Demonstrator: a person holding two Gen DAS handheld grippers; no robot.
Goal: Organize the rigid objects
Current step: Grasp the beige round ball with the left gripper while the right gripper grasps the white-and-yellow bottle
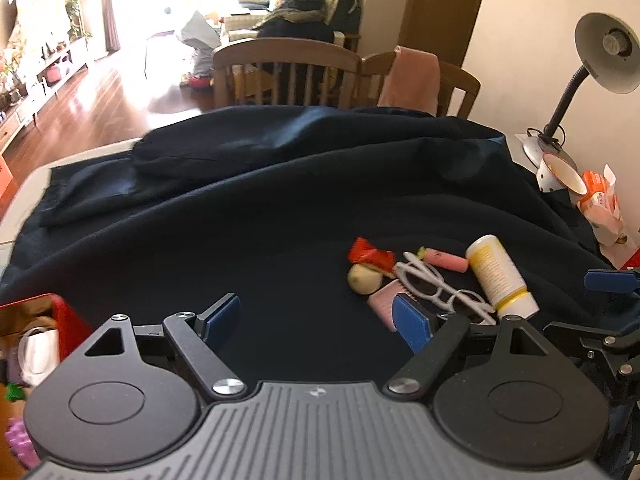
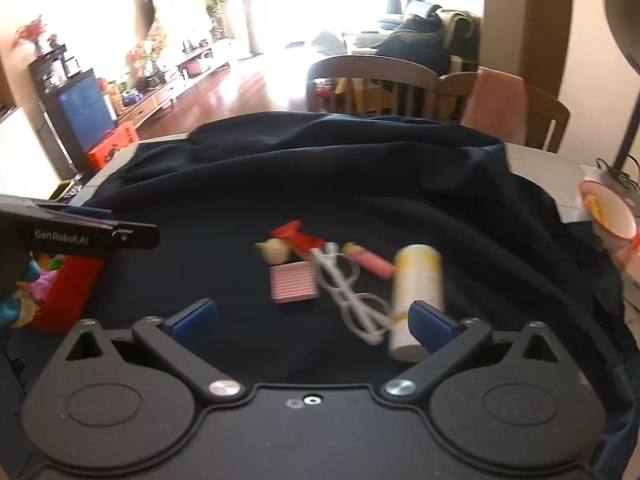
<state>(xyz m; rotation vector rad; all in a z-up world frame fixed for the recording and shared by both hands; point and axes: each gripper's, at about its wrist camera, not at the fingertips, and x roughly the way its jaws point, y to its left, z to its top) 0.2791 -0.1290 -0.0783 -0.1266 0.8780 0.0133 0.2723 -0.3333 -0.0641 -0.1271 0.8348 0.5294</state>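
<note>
Both tools wide, empty; bottle (image 1: 500,276) lies flat w/ cap toward camera, lengthwise near-far.

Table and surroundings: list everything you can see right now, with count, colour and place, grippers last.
cloth: 1, dark navy, covering the table
bottle: 1, white and yellow, lying on its side, right of the pile
glasses: 1, white frame, beside the bottle
pink stick: 1, behind the glasses
pink ridged block: 1, front of the pile
red piece: 1, back of the pile
pale round piece: 1, cream, by the red piece
red bin: 1, table's left edge, holding toys
bowl: 1, white, right edge
lamp: 1, grey, right
chairs: 2, wooden, behind the table
left gripper: open, empty
right gripper: open, empty
</note>
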